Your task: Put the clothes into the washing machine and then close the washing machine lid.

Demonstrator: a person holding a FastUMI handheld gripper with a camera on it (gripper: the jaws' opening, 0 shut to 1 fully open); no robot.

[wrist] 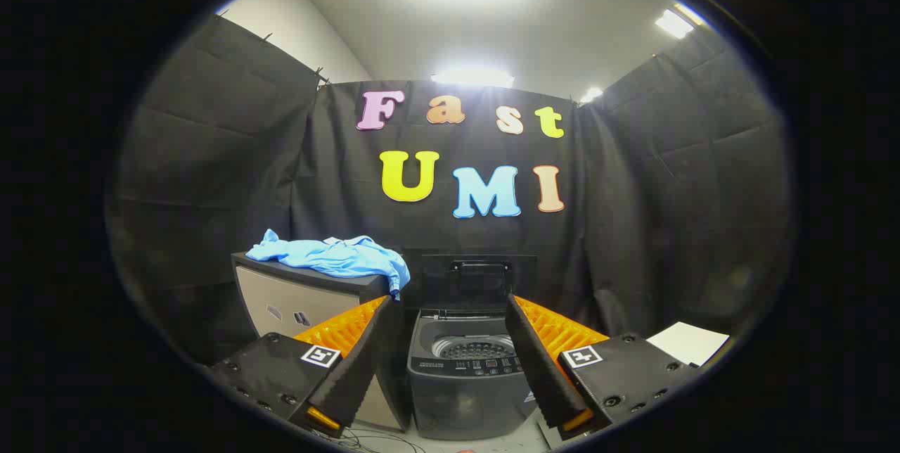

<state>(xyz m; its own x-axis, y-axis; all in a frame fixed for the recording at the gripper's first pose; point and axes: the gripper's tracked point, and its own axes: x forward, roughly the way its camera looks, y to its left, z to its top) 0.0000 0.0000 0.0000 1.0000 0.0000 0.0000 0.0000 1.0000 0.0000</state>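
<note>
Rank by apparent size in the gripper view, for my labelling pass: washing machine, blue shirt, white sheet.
1. Washing machine, lid up, seen between the open gripper fingers.
2. Blue shirt on the cabinet.
3. White sheet.
Fisheye distortion makes true sizes unsure.

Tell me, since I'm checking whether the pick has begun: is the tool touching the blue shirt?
Apart. The gripper view shows the tool open and empty, with the blue shirt lying well beyond its fingers on the cabinet.

The hand-held gripper (450,361) hangs level, fingers spread wide, holding nothing.
</note>
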